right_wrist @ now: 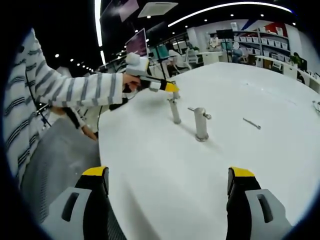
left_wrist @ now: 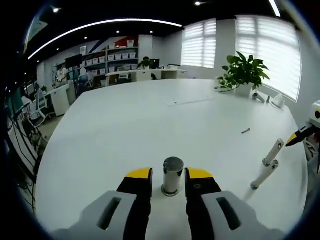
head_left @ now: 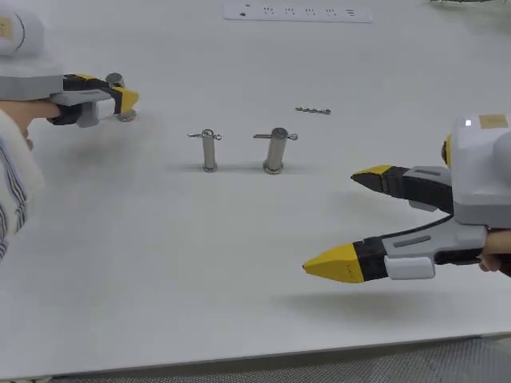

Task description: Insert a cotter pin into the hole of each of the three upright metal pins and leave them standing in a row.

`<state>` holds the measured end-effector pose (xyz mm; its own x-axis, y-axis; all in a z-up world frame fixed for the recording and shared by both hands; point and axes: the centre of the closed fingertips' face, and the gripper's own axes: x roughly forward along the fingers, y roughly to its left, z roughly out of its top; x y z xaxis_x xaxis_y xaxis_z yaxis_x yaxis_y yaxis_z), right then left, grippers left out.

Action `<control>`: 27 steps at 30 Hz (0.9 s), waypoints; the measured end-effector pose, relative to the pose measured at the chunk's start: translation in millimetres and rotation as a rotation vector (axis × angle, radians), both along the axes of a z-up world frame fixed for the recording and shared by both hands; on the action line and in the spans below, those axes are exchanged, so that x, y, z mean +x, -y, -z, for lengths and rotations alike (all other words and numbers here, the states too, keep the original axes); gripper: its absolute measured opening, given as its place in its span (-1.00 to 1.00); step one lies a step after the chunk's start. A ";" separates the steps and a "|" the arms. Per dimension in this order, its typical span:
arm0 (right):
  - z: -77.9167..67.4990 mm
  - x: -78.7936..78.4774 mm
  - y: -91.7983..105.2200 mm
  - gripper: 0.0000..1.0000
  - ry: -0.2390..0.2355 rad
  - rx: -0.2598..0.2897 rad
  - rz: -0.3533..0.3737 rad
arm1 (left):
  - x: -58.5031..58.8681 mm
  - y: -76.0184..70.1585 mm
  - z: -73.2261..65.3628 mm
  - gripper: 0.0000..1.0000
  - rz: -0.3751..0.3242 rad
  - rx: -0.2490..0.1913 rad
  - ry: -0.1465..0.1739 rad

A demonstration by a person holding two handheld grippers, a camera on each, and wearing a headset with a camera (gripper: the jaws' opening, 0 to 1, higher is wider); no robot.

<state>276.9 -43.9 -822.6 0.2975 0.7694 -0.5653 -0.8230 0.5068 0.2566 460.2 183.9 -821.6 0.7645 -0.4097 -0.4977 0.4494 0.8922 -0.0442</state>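
Note:
Two upright metal pins (head_left: pixel 209 152) (head_left: pixel 275 152) stand side by side mid-table, each with a cotter pin through its top. A third metal pin (left_wrist: pixel 172 176) stands apart at the far left with no cotter pin visible in it. My left gripper (head_left: pixel 129 100) straddles it closely: the right finger touches it and a thin gap shows on the left. A loose cotter pin (head_left: pixel 313 111) lies on the table behind the right-hand pin. My right gripper (head_left: pixel 339 223) hovers wide open and empty near the front right.
A white power strip (head_left: pixel 297 12) lies at the table's far edge. The white table's front edge (head_left: pixel 239 363) runs close below the right gripper. A potted plant (left_wrist: pixel 242 75) stands at a far corner. A striped sleeve (right_wrist: pixel 75 95) reaches in from the left.

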 end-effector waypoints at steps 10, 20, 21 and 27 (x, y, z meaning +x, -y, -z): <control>-2.6 1.4 -1.1 1.00 0.006 0.008 0.001 | 4.3 3.9 4.1 -0.75 0.030 0.016 -0.007; -4.0 1.7 0.1 0.99 0.005 0.013 0.006 | 8.3 -2.8 5.7 -0.77 0.001 0.010 -0.017; -4.1 1.7 0.1 0.99 0.006 0.012 0.006 | 8.0 -3.5 5.6 -0.77 0.001 0.010 -0.021; -5.4 3.0 0.7 0.99 0.010 0.007 0.004 | 1.7 -2.9 6.2 -0.77 0.020 0.006 -0.050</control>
<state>279.8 -44.7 -817.2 0.3058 0.7724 -0.5566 -0.8237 0.5079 0.2523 461.9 186.8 -827.8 0.7301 -0.4216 -0.5377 0.4644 0.8834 -0.0621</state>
